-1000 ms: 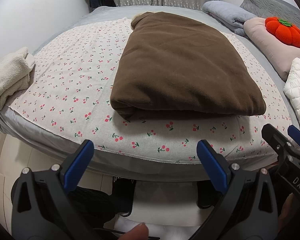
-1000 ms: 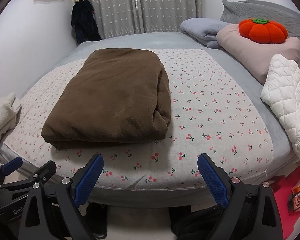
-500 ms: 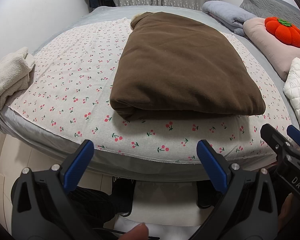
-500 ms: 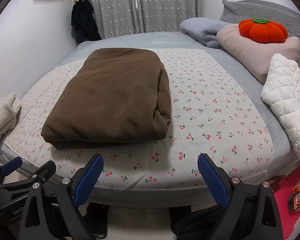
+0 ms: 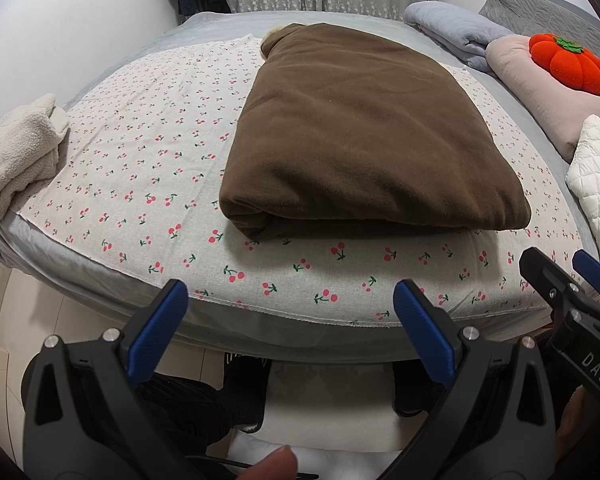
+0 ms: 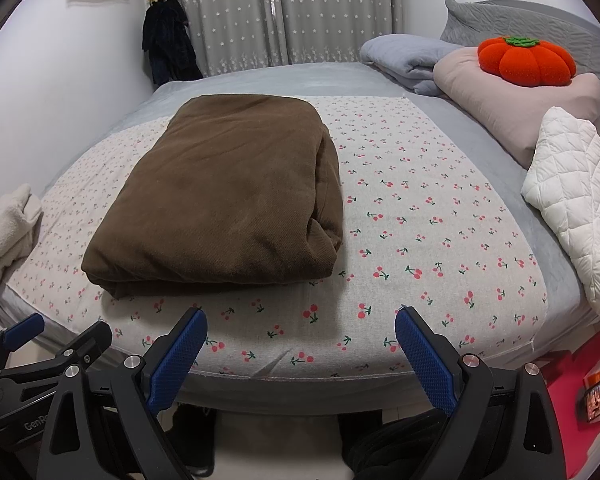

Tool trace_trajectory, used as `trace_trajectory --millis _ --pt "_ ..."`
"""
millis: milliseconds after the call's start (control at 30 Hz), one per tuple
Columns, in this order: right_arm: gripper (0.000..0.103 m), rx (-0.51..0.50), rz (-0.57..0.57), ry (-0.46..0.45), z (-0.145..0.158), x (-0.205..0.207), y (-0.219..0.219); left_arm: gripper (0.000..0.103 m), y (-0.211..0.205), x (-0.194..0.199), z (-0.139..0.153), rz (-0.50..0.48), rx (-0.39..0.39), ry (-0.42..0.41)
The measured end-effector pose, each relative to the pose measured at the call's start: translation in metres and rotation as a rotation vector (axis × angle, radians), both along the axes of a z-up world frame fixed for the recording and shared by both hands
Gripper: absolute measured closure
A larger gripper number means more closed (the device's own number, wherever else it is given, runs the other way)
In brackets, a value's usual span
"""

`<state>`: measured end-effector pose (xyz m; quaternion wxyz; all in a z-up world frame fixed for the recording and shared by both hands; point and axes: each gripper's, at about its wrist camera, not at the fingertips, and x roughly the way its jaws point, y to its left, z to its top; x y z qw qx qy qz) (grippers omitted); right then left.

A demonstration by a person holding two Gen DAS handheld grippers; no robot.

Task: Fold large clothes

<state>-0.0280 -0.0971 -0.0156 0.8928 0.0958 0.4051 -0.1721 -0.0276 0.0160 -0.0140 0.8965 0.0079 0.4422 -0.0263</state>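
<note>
My left gripper [image 5: 287, 304] hangs at the bed's near edge with its jaws spread wide and nothing between them; my right gripper [image 6: 300, 334] sits just beside it, equally agape and empty. I see the brown garment [image 6: 220, 196] folded into a thick rectangle on the cherry-print sheet [image 6: 412, 216], apart from both grippers. A cream fleece bundle [image 5: 18, 160] lies at the left edge, a white quilted piece [image 6: 572, 196] at the right, an orange pumpkin cushion [image 6: 526, 60] on the pink pillow [image 6: 500, 104].
</note>
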Motion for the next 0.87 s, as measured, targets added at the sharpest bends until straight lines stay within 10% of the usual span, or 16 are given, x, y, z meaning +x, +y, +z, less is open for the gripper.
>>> trace_trajectory --millis 867 --pt "0.006 0.002 -0.005 0.025 -0.010 0.008 0.006 0.001 0.008 0.012 -0.012 -0.008 -0.023 0.035"
